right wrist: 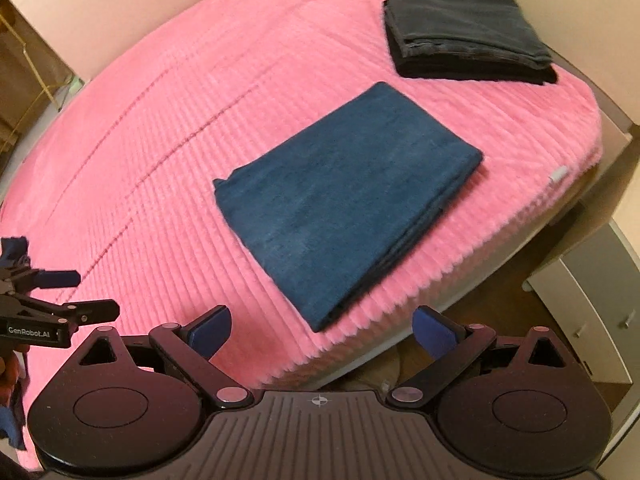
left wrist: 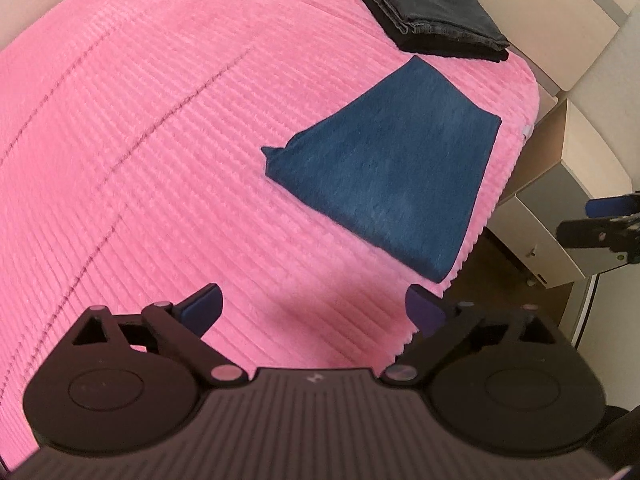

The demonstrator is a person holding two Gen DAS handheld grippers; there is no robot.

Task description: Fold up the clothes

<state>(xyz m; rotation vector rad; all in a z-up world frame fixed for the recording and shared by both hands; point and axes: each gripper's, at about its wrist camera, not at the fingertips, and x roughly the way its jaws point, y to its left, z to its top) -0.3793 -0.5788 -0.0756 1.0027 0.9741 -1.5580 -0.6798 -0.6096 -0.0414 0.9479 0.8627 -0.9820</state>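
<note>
A folded blue garment (left wrist: 384, 168) (right wrist: 340, 204) lies flat on the pink ribbed bedspread (left wrist: 160, 140) (right wrist: 180, 120), near its corner. Beyond it rests a stack of folded dark clothes (left wrist: 436, 12) (right wrist: 468, 32), grey jeans on top of black cloth. My left gripper (left wrist: 316, 308) hovers above the bedspread, short of the blue garment, open with nothing between its blue pads. My right gripper (right wrist: 322, 328) hangs over the bed's near edge, just short of the blue garment, open and empty too. Each gripper shows at the edge of the other's view.
Pale drawer units (left wrist: 540, 232) (right wrist: 592, 312) stand beside the bed on a brown floor (left wrist: 492, 264). The bed's corner and edge drop off at the right. A gold wire stand (right wrist: 24, 72) is at the far left.
</note>
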